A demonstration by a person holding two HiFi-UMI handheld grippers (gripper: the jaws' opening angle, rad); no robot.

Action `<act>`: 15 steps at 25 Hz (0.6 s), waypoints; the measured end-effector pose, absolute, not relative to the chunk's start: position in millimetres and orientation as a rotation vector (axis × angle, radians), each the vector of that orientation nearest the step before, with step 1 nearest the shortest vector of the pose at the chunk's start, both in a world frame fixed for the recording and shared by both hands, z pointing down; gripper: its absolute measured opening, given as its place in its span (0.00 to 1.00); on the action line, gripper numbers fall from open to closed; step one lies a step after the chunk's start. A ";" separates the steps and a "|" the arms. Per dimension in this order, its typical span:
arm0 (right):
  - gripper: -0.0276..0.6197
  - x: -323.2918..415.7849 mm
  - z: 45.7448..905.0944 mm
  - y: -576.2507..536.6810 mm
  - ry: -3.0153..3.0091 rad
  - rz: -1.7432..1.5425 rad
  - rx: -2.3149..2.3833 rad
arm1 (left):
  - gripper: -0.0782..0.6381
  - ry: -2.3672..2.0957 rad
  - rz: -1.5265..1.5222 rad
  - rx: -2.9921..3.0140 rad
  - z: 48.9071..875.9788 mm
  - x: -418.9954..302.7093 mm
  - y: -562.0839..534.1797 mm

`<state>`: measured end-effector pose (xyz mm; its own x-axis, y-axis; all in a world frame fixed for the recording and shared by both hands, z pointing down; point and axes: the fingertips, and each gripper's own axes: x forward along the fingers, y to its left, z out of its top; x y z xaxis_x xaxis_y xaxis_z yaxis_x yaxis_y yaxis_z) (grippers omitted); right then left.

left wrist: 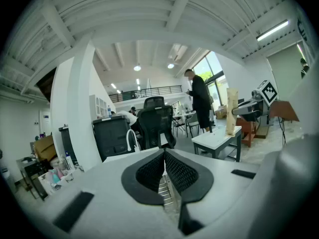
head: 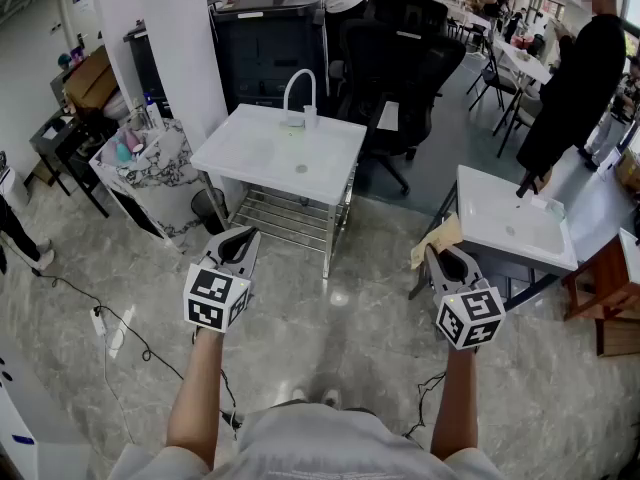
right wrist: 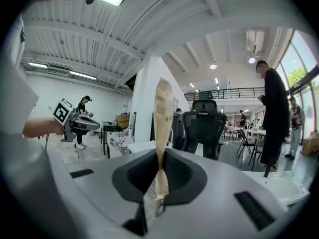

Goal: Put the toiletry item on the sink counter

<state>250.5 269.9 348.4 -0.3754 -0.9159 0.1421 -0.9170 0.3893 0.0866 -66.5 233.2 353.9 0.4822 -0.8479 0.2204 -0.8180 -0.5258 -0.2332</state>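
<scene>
My right gripper [head: 437, 256] is shut on a flat tan packet [head: 440, 238], the toiletry item. In the right gripper view the packet [right wrist: 162, 113] stands upright, pinched between the pads [right wrist: 172, 171] at its twisted lower end. My left gripper [head: 238, 236] is shut with nothing in it, its pads meeting at the tips [left wrist: 164, 153]. Both grippers hang over the floor. The white sink counter [head: 255, 158] with its curved faucet [head: 298, 90] stands ahead of the left gripper. A second white sink [head: 515, 233] lies just beyond the right gripper.
A marble-patterned cabinet [head: 175, 193] holding bottles stands left of the sink counter, with a bin [head: 208, 208] beside it. Black office chairs [head: 400, 58] stand behind. A person in black [head: 580, 78] is at the far right. A power strip [head: 100, 323] and cable lie on the floor.
</scene>
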 end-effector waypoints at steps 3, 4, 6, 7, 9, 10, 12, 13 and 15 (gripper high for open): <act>0.09 252.7 349.5 266.7 -2.479 0.001 1.640 | 0.13 1.474 -0.472 -2.621 355.5 -60.5 229.6; 0.09 254.2 349.3 265.7 -2.479 -0.003 1.640 | 0.13 1.471 -0.472 -2.622 356.0 -58.0 228.4; 0.09 259.1 347.5 263.9 -2.481 -0.012 1.652 | 0.13 1.465 -0.473 -2.625 356.5 -52.6 225.8; 0.09 262.6 346.3 262.8 -2.485 -0.015 1.663 | 0.13 1.462 -0.475 -2.625 356.8 -49.8 224.4; 0.09 270.3 345.3 260.3 -2.496 -0.012 1.684 | 0.13 1.457 -0.477 -2.624 357.7 -44.2 221.8; 0.09 274.1 345.9 258.7 -2.501 -0.010 1.690 | 0.13 1.454 -0.479 -2.621 358.4 -41.5 220.7; 0.09 280.4 348.5 254.3 -2.507 -0.007 1.690 | 0.13 1.456 -0.485 -2.612 359.9 -37.2 218.6; 0.08 282.4 350.3 251.7 -2.511 -0.005 1.685 | 0.13 1.462 -0.490 -2.609 361.3 -36.1 217.7; 0.09 283.9 354.6 246.6 -2.524 0.002 1.663 | 0.13 1.482 -0.504 -2.605 366.8 -35.9 216.9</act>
<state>283.9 246.6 354.6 -0.3897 -0.9155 0.1003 -0.9157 0.3968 0.0642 -35.9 216.9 366.8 0.4706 -0.8509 0.2334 -0.8170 -0.5201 -0.2489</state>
